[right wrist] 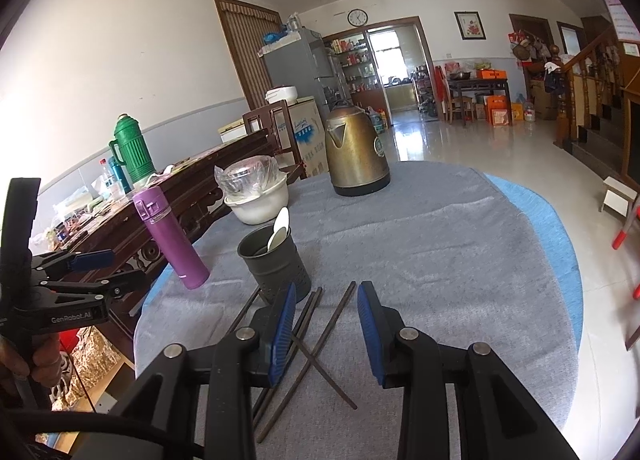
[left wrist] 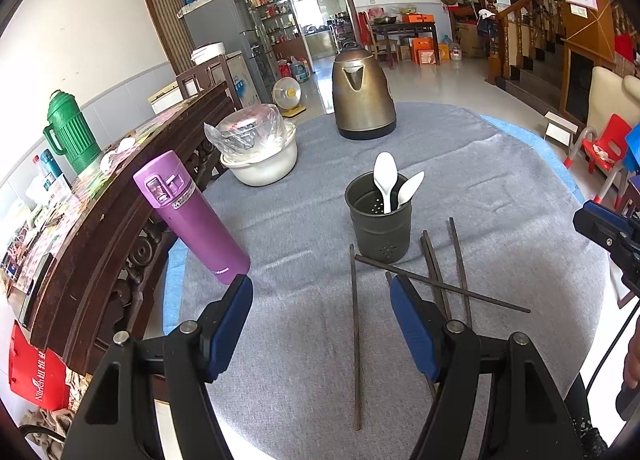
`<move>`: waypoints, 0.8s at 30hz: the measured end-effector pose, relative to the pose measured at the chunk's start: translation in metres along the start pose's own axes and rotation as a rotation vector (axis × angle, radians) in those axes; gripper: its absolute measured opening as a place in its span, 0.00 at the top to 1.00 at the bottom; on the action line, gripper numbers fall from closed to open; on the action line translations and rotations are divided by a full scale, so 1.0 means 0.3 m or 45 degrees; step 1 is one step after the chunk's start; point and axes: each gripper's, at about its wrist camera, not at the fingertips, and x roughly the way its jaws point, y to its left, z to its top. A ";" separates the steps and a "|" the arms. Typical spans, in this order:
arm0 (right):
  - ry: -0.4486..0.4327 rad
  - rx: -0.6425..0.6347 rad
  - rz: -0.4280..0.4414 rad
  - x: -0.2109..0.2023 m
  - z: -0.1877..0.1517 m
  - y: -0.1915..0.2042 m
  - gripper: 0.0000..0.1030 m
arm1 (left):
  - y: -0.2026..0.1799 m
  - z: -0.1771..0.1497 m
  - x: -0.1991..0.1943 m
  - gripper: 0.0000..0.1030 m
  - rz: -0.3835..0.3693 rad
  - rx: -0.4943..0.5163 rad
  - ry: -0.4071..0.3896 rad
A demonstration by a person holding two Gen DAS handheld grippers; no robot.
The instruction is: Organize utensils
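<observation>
A dark perforated utensil cup (left wrist: 379, 220) stands on the grey cloth with two white spoons (left wrist: 385, 180) in it; it also shows in the right wrist view (right wrist: 276, 264). Several dark chopsticks (left wrist: 440, 284) lie loose and crossed in front of the cup; one lone chopstick (left wrist: 355, 336) lies straight between my left fingers. My left gripper (left wrist: 322, 288) is open and empty above them. My right gripper (right wrist: 326, 292) is open and empty over the crossed chopsticks (right wrist: 320, 344).
A purple flask (left wrist: 192, 216) stands left of the cup. A white bowl with a plastic-wrapped pot (left wrist: 260, 148) and a brass kettle (left wrist: 362, 96) stand further back. A carved wooden bench (left wrist: 100, 228) borders the table's left edge.
</observation>
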 end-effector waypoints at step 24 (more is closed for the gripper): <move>0.080 0.000 0.016 0.104 0.018 0.064 0.48 | 0.099 -0.025 0.102 0.30 -0.031 -0.076 0.059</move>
